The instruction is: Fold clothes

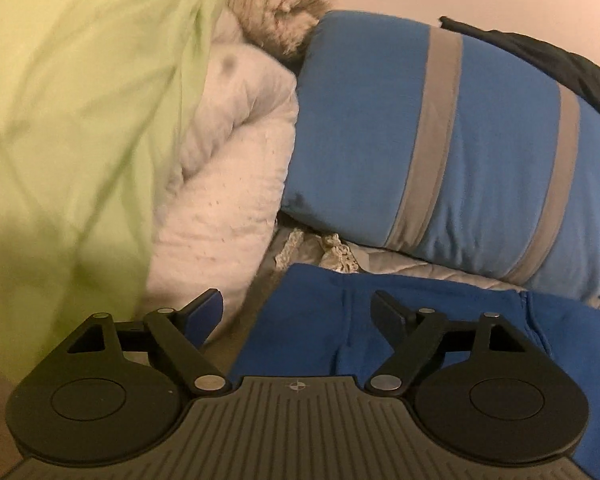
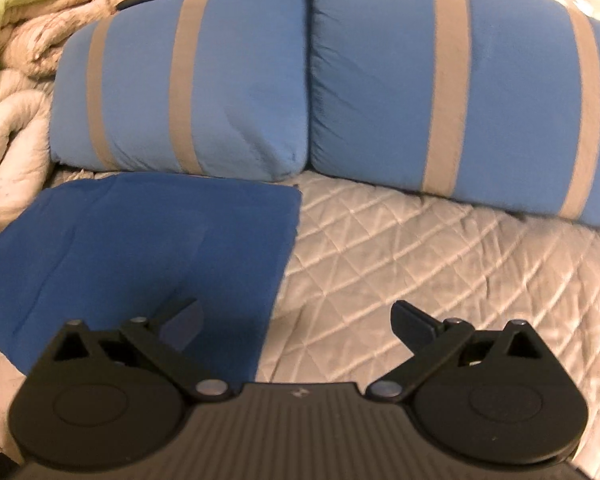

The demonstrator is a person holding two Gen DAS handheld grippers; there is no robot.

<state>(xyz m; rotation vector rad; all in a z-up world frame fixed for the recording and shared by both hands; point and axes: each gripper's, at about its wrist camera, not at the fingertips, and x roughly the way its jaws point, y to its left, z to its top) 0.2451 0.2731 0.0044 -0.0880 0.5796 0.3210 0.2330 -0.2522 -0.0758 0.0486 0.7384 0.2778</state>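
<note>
The blue garment (image 2: 140,248) lies folded flat on the quilted bed cover (image 2: 440,260), just below the striped pillows (image 2: 460,88) at its head edge. The left gripper (image 1: 298,312) hangs over it, fingers apart, apparently gripping nothing. The right gripper (image 2: 296,320) spreads wide across the garment's right edge.

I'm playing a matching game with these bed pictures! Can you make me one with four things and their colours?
Things:
1. folded garment
2. pillow
3. blanket
4. bedspread

Colours:
A. pale green
B. light blue with grey stripes
C. silvery grey, quilted in diamonds
D. deep plain blue

Pairs: 1-D, 2-B, 3-A, 4-C
</note>
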